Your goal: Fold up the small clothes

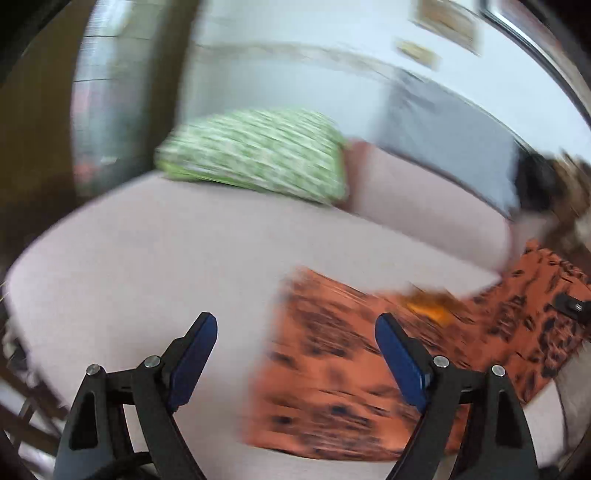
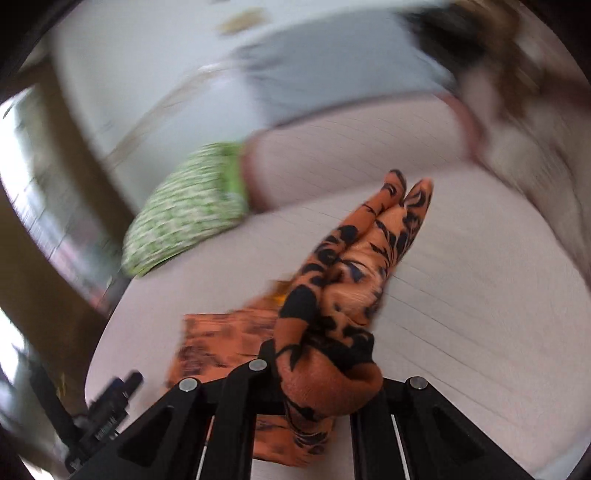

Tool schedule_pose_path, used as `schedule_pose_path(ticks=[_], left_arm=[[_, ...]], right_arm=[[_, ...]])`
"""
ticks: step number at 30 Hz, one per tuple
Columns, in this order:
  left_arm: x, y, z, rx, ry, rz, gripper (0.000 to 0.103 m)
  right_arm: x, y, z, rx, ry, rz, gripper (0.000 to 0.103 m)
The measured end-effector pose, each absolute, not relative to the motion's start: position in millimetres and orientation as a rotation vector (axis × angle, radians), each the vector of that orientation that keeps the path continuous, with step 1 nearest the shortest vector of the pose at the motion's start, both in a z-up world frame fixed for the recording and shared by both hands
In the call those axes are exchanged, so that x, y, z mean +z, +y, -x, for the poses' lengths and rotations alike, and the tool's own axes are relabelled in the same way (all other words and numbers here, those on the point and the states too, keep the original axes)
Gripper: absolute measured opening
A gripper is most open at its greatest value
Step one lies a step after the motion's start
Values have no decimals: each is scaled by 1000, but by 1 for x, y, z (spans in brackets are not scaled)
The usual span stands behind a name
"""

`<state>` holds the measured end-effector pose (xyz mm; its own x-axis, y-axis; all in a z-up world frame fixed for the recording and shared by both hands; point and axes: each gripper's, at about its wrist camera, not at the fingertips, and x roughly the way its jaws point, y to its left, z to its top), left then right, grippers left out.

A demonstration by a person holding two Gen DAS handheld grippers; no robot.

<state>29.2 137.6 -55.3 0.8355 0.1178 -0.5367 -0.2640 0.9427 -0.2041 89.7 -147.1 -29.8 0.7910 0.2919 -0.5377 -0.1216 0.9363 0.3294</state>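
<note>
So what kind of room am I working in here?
Likely a living room or bedroom at home: a pale pink cushioned sofa or bed, a green patterned pillow on it, and framed pictures on the wall.

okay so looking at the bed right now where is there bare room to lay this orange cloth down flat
The widest bare stretch of the pink bed cover runs between the green patterned pillow and the open left gripper. The side where the orange patterned cloth lies is taken; the right gripper is shut on a bunch of it. The far edge, by the grey cushion, looks crowded.
</note>
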Motion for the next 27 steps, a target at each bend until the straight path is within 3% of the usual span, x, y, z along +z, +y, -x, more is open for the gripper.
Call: schedule_pose_path(ticks=[3, 6, 10, 21, 24, 27], left_arm=[[-76, 192, -15, 371, 557, 354, 88], [-101, 229, -9, 476, 621, 475, 87], [-106, 246, -3, 468, 600, 554, 87], [-105, 240, -12, 401, 603, 535, 87], [-107, 242, -12, 408, 611, 552, 87], [-108, 241, -11, 400, 620, 549, 87]], right_arm=[[-26, -64, -96, 334, 633, -150, 9], [-59, 4, -111, 407, 723, -67, 9], [-166, 77, -144, 463, 999, 22, 10], [-80, 66, -125, 507, 810, -21, 10], [-114, 90, -115, 528, 866, 30, 13], [-172, 109, -123, 524, 994, 136, 27]])
